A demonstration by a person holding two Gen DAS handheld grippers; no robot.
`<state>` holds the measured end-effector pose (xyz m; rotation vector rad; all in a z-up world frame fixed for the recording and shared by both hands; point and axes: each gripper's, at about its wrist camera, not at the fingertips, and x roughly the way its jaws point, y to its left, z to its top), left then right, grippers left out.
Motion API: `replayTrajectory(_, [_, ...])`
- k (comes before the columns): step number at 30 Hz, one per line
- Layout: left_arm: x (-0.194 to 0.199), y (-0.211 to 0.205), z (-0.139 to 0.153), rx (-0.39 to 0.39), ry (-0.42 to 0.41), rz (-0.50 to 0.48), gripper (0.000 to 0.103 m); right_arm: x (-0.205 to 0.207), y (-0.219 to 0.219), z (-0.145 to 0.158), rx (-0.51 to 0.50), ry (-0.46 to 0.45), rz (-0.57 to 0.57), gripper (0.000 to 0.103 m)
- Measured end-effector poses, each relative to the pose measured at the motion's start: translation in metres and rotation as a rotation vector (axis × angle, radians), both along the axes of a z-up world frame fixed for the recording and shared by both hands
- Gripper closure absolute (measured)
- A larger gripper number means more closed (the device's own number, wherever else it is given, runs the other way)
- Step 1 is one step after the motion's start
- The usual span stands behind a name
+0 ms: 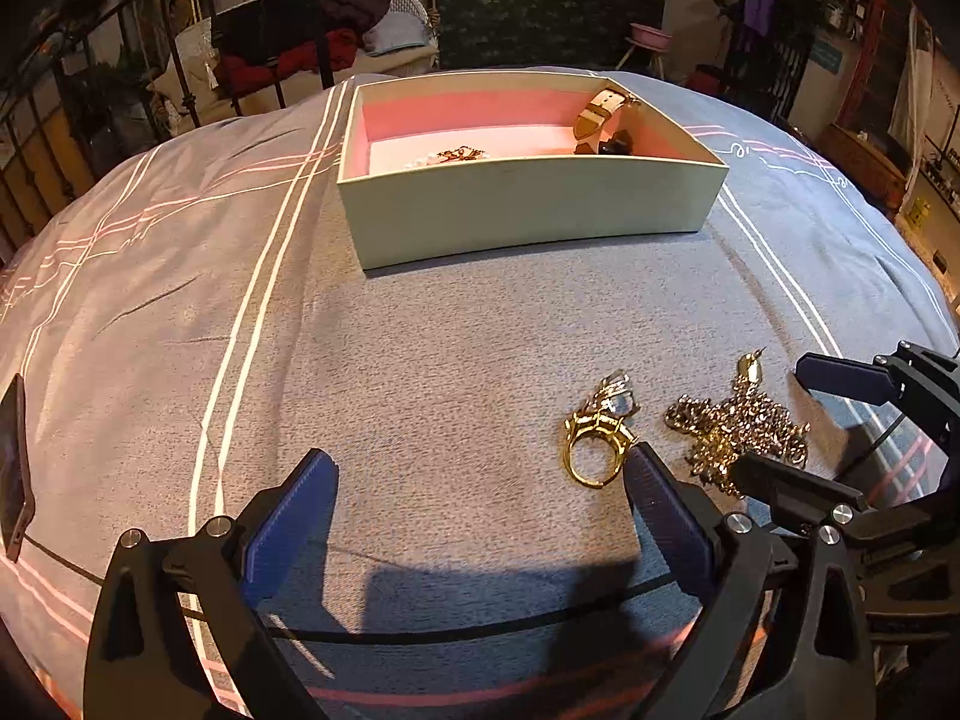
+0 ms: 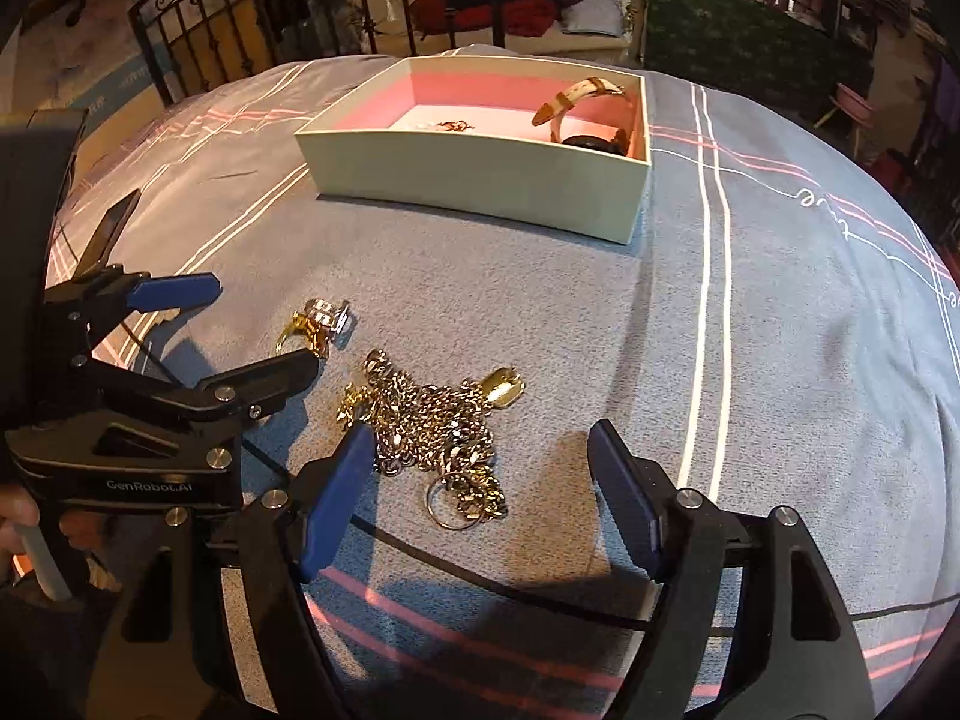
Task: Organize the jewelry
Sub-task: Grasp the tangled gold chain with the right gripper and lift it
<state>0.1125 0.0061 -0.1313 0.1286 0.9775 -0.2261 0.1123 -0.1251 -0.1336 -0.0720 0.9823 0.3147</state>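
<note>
A gold ring (image 1: 597, 444) with a stone setting lies on the grey bedspread (image 1: 456, 348), just off the tip of my left gripper's right finger. My left gripper (image 1: 480, 468) is open, with only fabric between its fingers. A heap of gold chain (image 2: 432, 420) with a flat gold tag lies to the right of the ring (image 2: 318, 324). My right gripper (image 2: 480, 432) hovers open over the chain's near part, pads apart from it. Farther back stands the cream box (image 1: 528, 210) with a pink lining. It holds a watch (image 1: 600, 114) with a tan strap and a small gold piece (image 1: 459, 155).
A dark phone (image 1: 13, 468) lies on the bedspread at the far left. The left gripper (image 2: 267, 324) and right gripper (image 1: 768, 420) stand close side by side. A hand (image 2: 15, 513) holds the left tool. A metal bed frame (image 2: 198, 18) and piled clothes lie beyond the box.
</note>
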Motion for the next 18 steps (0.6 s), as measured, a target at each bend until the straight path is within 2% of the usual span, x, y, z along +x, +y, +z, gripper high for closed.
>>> replayTrajectory(8, [-0.001, 0.015, 0.004, -0.05, 0.006, 0.046, 0.01, 0.006, 0.008, 0.005, -0.029, -0.021, -0.03, 0.028])
replayTrajectory(13, [-0.002, 0.034, 0.008, -0.115, 0.021, 0.092, 0.01, 0.003, 0.023, 0.002, 0.026, 0.013, 0.085, 0.028])
replayTrajectory(18, [-0.005, 0.038, 0.008, -0.12, 0.023, 0.099, 0.01, 0.001, 0.009, -0.001, -0.001, 0.029, -0.014, 0.028])
